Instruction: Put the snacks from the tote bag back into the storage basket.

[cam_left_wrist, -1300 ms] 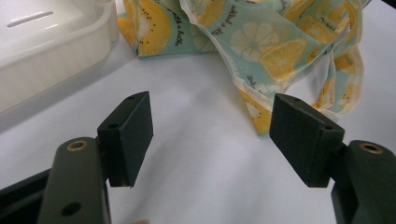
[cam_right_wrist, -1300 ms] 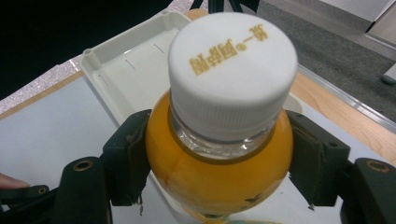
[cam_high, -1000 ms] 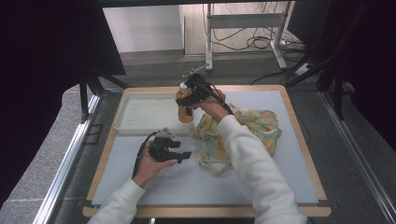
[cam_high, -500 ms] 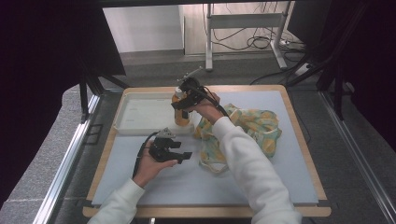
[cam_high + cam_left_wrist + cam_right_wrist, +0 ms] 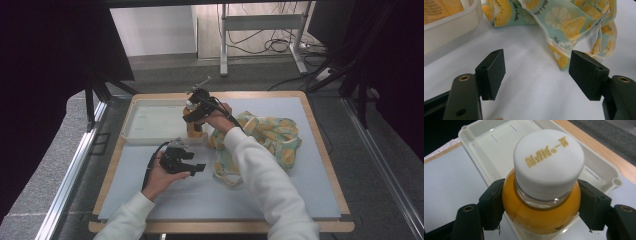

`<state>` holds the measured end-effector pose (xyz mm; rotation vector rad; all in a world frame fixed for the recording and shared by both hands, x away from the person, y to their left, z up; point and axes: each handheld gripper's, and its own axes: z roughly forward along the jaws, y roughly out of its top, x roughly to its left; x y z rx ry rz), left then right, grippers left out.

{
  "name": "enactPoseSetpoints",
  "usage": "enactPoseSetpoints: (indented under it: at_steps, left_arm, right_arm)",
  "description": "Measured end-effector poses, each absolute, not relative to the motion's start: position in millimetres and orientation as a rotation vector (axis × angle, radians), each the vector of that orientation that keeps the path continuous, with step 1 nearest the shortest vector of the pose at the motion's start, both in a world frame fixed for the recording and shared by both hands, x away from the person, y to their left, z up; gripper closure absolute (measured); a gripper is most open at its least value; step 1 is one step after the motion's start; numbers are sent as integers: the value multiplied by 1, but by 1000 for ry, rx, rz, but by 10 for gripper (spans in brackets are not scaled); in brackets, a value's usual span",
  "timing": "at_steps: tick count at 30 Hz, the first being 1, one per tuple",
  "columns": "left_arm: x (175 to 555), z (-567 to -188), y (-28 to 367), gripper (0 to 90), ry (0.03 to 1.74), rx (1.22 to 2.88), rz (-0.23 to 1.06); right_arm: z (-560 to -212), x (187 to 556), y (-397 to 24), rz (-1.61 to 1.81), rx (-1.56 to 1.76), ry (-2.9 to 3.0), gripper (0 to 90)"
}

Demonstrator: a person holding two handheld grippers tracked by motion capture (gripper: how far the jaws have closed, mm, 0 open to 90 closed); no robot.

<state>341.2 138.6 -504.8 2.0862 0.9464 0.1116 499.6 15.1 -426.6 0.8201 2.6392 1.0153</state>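
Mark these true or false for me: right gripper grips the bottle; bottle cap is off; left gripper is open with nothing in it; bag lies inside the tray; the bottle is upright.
1. The right gripper grips the bottle. True: its pads press on both sides below the cap.
2. The cap is off. False: the white cap sits on the bottle.
3. The left gripper is open with nothing in it. True.
4. The bag lies inside the tray. False: it lies on the mat beside the tray.
5. The bottle is upright. True.
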Motion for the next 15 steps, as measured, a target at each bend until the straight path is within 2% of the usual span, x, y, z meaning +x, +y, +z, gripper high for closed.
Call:
enactPoseSetpoints:
  at_steps: [10,15]
  left_arm:
    - [341,-506,138,294,943,2096,105]
    - [341,-506,137,292,941,2098,107]
  right_arm:
    - [-431,500,12,973,850,2644,285]
    - [-423,495,9,1022,854,2600,202]
